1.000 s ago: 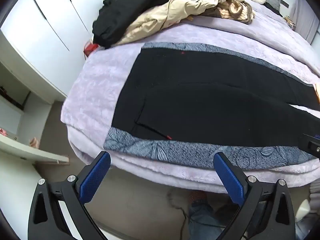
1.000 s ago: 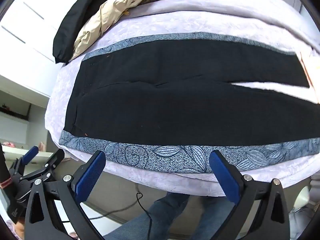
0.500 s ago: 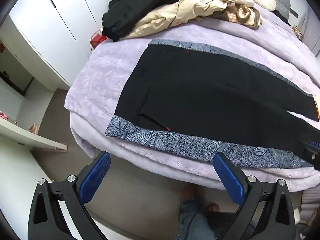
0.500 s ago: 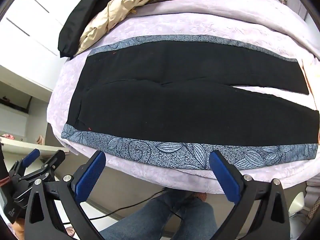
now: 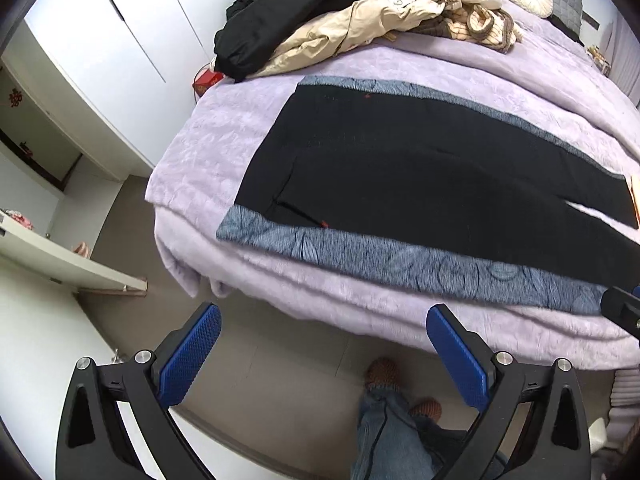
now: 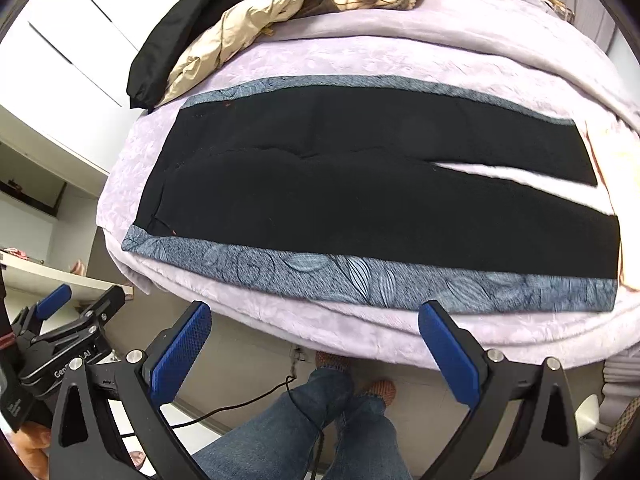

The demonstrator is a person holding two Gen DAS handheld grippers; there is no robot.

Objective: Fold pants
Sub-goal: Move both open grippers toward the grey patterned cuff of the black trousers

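Now the black pants lie flat across the lavender bed, waistband left, legs right. Both the left claw and right claw hang wide apart, empty, near the bed's edge.

You are pulling both grippers back and up from the bed. Your left gripper now hangs over bare floor, where a second ago its pads overlapped the blanket edge. Your right gripper backs off too, so the whole pants, down to both leg hems, now fit in its view. More of your jeans and feet shows below.
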